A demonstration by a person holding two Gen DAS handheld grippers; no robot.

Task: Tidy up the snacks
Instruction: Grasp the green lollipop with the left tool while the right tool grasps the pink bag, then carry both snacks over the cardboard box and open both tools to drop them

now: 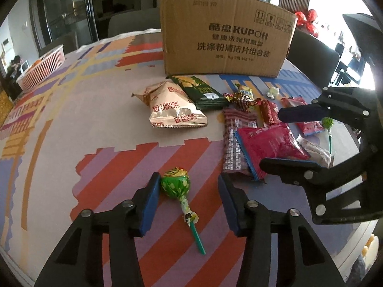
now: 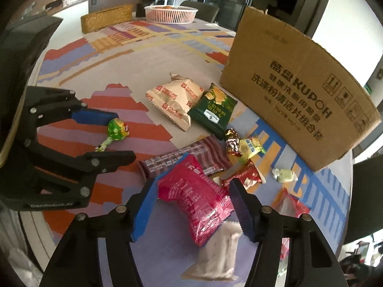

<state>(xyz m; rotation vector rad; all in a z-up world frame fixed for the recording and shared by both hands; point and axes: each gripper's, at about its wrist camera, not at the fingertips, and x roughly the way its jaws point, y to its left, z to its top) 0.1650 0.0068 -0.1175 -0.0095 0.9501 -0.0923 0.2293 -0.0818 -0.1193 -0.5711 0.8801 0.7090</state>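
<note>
My left gripper (image 1: 189, 186) is open around a green lollipop (image 1: 176, 183) lying on the tablecloth; the left pad touches its head. It also shows in the right wrist view (image 2: 117, 129). My right gripper (image 2: 194, 191) is open around a red snack packet (image 2: 198, 196), which lies partly on a maroon striped bar (image 2: 186, 160). The jaws stand either side of the packet without squeezing it. A beige Fortune Biscuits bag (image 1: 171, 106), a dark green packet (image 1: 201, 89) and several small candies (image 1: 246, 98) lie in front of the cardboard box (image 1: 225, 40).
A pink basket (image 1: 43, 65) stands at the far left of the table. A white wrapper (image 2: 220, 253) lies under my right gripper. A second green lollipop (image 1: 327, 125) and a red packet (image 1: 308, 124) lie at the right. Chairs stand behind the table.
</note>
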